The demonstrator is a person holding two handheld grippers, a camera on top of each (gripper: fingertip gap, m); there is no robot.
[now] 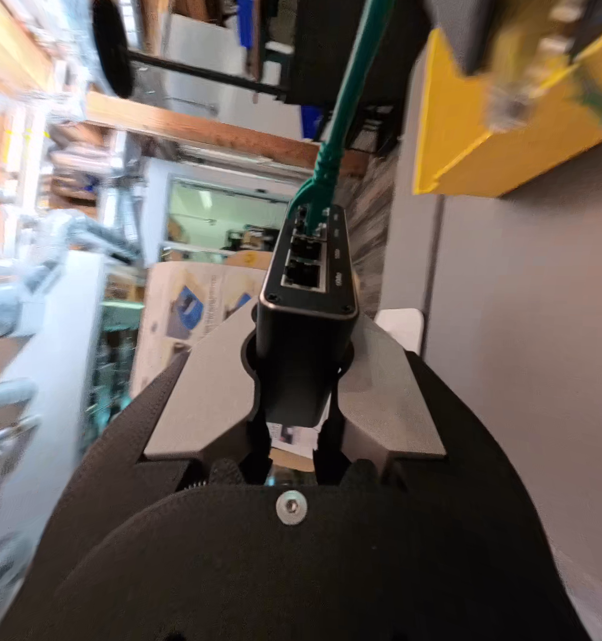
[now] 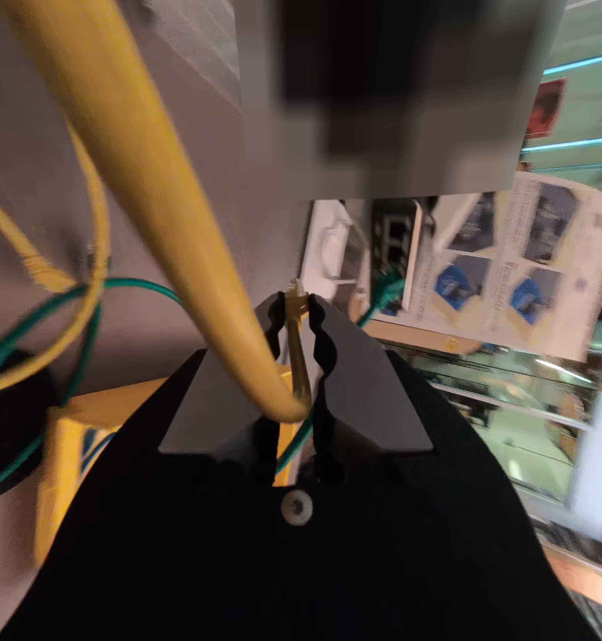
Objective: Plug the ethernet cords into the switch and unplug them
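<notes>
Your left gripper (image 1: pixel 301 347) is clamped on the switch (image 1: pixel 306 312), fingers (image 1: pixel 209 392) pressing its two long sides near the back end. Switch is black, held up off the desk (image 1: pixel 518 347), port face turned to the cam. Two nearer ports are bare; further along, a green cord (image 1: pixel 341 114) is plugged in and runs up and away out of the top of the view. Beyond, top right, a yellow bin (image 1: pixel 466 138) sits on the grey desk, w/ a blurred clear plug (image 1: pixel 508 111) in front of it; can't tell more, too smeared. Behind the switch: a printed cardboard box (image 1: pixel 188 305) and cluttered shelving, all blurred.

Your right gripper (image 2: pixel 297 298) is pinched on the yellow cord (image 2: pixel 154 173), jaws nearly together, w/ the plug end (image 2: pixel 294 289) poking just past the tips. From the grip the cord bends back between the fingers, then sweeps up and left in a big loop close to the lens. Left of that, more yellow cord and thin green cord (image 2: pixel 143 282) cross over the grey desk (image 2: pixel 147 333). Yellow bin (image 2: pixel 67 451) shows low left, below the gripper. Further off right: green plug (image 2: pixel 388 288) at a dark panel, same printed box (image 2: pixel 518 270) behind.
</notes>
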